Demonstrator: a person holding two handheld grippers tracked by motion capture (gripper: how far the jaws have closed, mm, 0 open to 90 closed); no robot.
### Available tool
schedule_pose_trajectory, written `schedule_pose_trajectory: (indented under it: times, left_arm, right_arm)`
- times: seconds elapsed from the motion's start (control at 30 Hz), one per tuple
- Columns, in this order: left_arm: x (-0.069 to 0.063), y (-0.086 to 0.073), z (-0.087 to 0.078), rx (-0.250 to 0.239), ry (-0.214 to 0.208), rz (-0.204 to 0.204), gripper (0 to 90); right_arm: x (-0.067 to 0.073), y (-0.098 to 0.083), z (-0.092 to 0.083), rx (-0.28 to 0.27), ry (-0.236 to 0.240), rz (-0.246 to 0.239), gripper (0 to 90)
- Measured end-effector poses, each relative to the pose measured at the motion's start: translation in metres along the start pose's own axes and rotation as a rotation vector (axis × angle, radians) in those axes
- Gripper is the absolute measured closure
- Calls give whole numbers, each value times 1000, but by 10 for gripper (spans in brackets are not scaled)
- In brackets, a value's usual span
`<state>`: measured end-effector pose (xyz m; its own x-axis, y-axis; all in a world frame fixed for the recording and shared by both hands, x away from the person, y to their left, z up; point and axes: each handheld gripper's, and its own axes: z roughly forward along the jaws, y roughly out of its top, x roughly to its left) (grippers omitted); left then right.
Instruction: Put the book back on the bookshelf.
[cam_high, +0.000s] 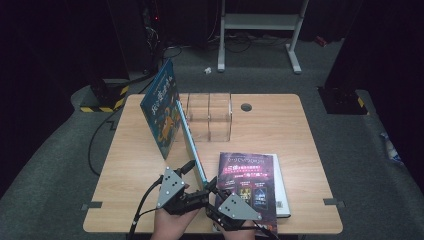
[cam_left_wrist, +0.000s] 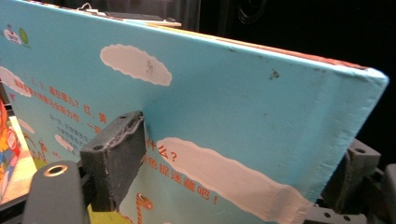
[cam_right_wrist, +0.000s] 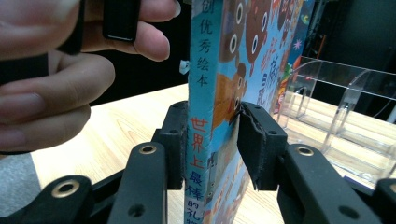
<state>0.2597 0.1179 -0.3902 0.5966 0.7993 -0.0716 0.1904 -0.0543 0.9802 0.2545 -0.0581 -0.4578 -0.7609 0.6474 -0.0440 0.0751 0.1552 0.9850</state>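
A blue picture book (cam_high: 165, 107) stands on edge on the wooden surface (cam_high: 300, 150), its long axis running from the near edge, where the two claws meet it, away toward the clear acrylic organizer (cam_high: 210, 116) at the back. Its cover with the cartoon animals faces left in the high view and leans slightly that way, while the spine end points toward the person. The left claw (cam_high: 192, 167) is clamped on the near part of the book; in the left gripper view one pad (cam_left_wrist: 116, 154) presses flat on the pale blue back cover with its white clouds, and the other jaw sits behind the book's far edge. The right claw (cam_right_wrist: 210, 144) straddles the spine: one pad touches the spine side, the other (cam_right_wrist: 252, 144) stands just off the front cover, so its jaws are partly open and not pinching. A purple-covered book (cam_high: 250, 182) lies flat on the surface just right of the standing book, near the right hand (cam_high: 235, 232).
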Motion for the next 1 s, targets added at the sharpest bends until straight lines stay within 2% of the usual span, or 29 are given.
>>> schedule_pose_trajectory:
  times: [0.17, 0.37, 0.53, 0.67, 0.77, 0.83, 0.9, 1.0]
  left_arm:
    - [-2, -1, 0, -3, 25, 21, 198]
    - [-1, -2, -1, -8, 28, 32, 201]
    - [-2, -2, 0, -6, 34, 41, 205]
    - [-1, -1, -2, -5, 35, 48, 208]
    - [-1, -1, -3, -2, 38, 58, 212]
    - [0, -1, -5, -1, 39, 57, 214]
    - [0, -1, -6, 1, 39, 59, 216]
    - [0, -1, -8, 6, 42, 66, 222]
  right_arm:
    - [-4, 3, 0, -8, 37, 19, 613]
    - [-6, 4, -3, -14, 78, 16, 584]
    - [-7, 4, -12, -25, 91, 6, 552]
    - [-11, -2, -29, -17, 97, 9, 544]
    - [-22, -6, -45, -31, 88, 16, 539]
    - [-31, -9, -53, -35, 63, 30, 539]
    - [-45, -11, -59, -30, 23, 52, 538]
    - [-71, -14, -67, -17, -64, 53, 539]
